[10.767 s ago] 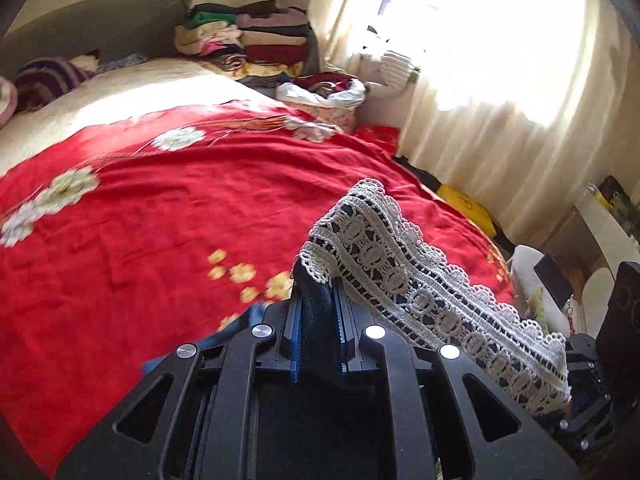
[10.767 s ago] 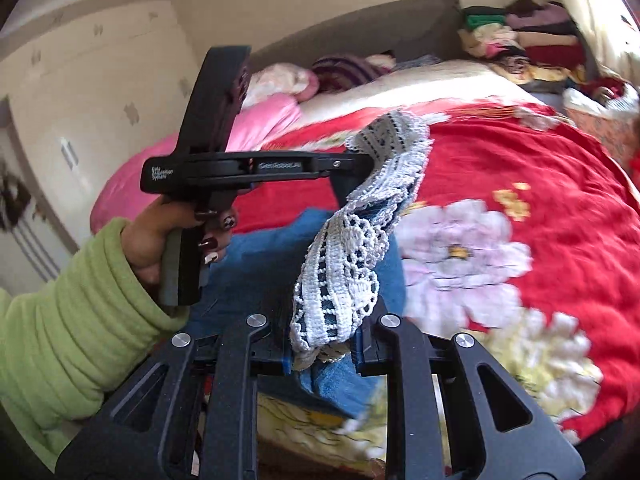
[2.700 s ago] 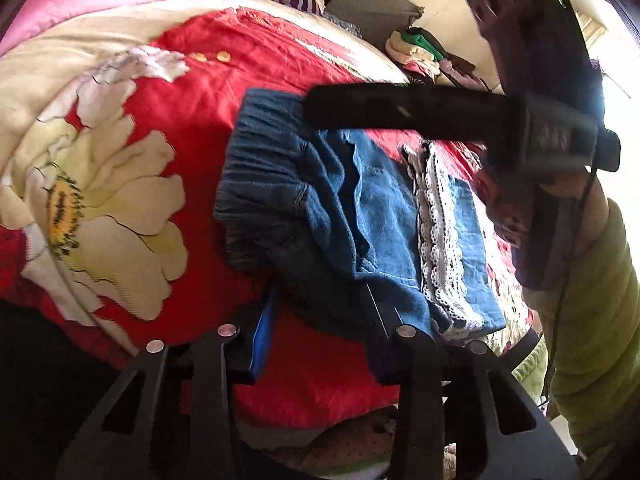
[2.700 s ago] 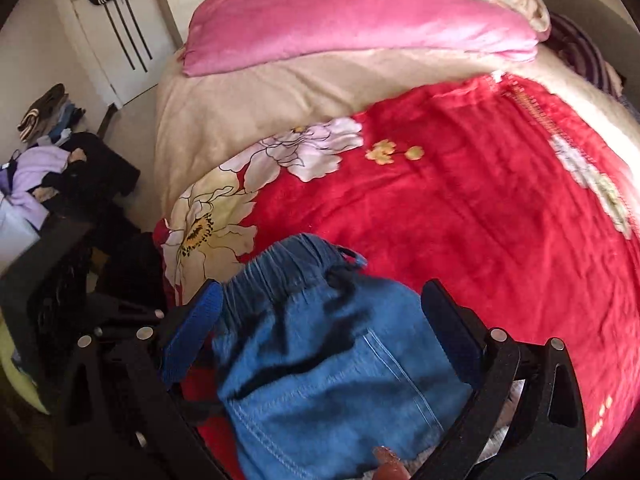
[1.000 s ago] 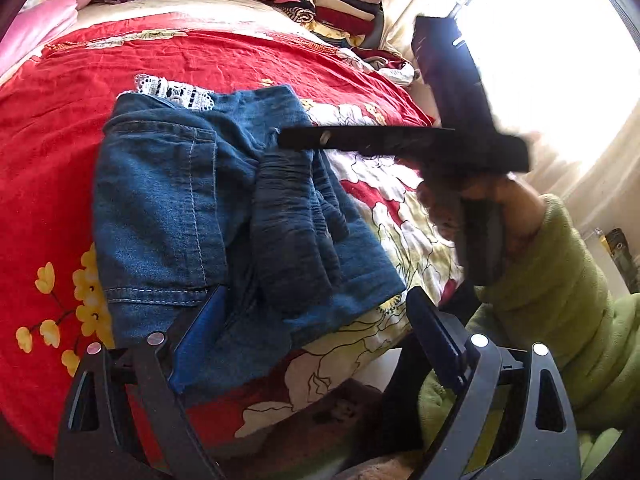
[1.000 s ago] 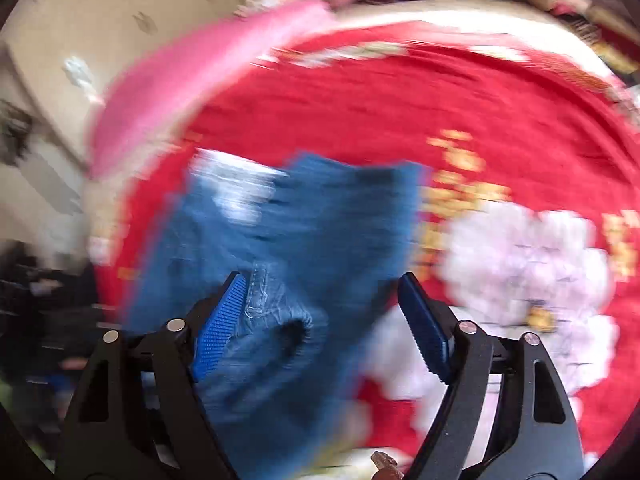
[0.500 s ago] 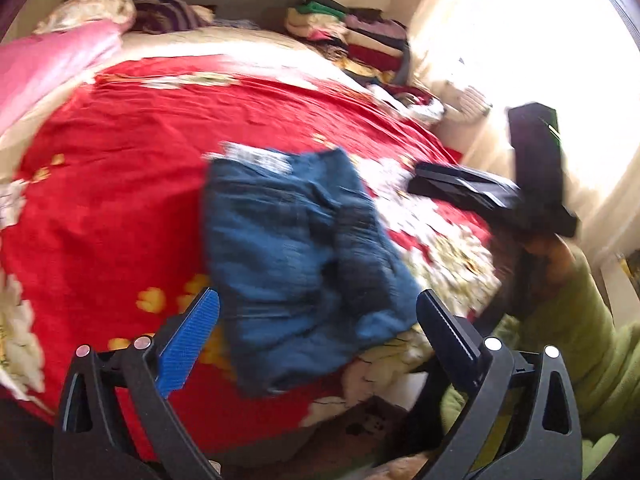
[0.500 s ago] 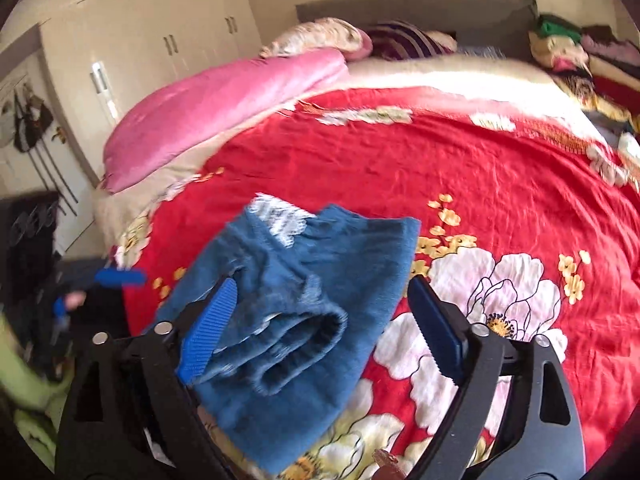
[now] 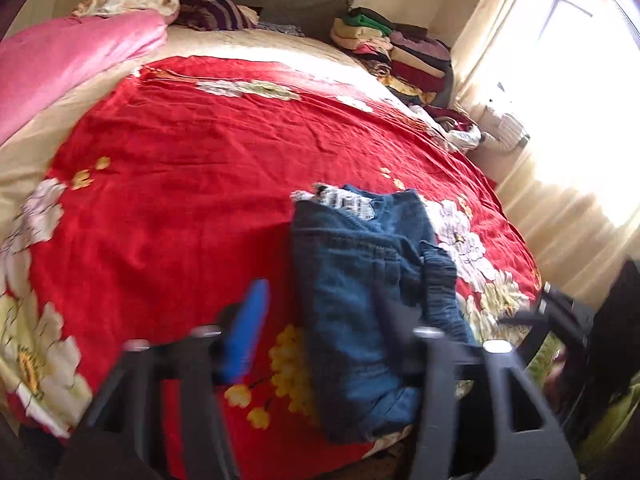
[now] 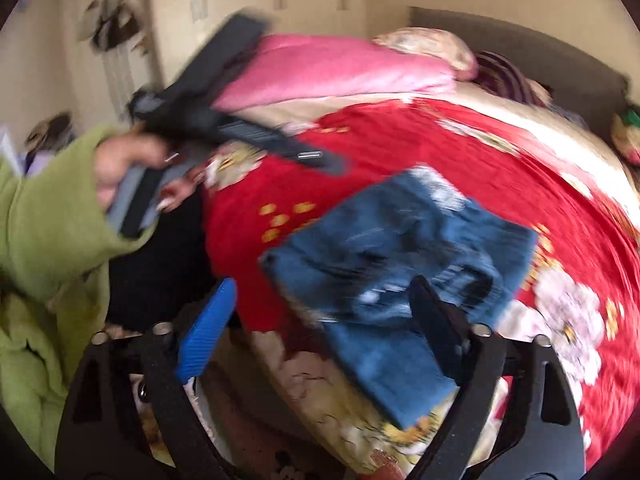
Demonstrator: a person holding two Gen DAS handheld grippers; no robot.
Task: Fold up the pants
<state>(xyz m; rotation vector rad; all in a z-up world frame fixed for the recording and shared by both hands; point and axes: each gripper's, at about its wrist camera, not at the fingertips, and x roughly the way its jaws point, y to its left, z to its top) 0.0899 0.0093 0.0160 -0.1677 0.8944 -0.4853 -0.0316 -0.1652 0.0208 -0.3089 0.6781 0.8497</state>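
Observation:
The blue denim pants (image 9: pixel 360 280) lie folded in a compact bundle on the red flowered bedspread near the bed's front edge, with white lace trim (image 9: pixel 344 200) showing at the far end. They also show in the right wrist view (image 10: pixel 400 256). My left gripper (image 9: pixel 316 320) is open and empty, just in front of the bundle. My right gripper (image 10: pixel 320 312) is open and empty, above the bundle's near end. The left gripper also appears in the right wrist view (image 10: pixel 240 132), held in a hand with a green sleeve.
The red bedspread (image 9: pixel 180 184) covers the bed. A pink duvet (image 9: pixel 68 60) lies at the far left and a stack of folded clothes (image 9: pixel 396 52) at the far right by the curtained window. The bed edge (image 10: pixel 304 392) is just below the pants.
Both grippers have pulled back from the pants and swung; the pants lie released on the bed. The left gripper's jaws stand a little narrower than half a second ago.

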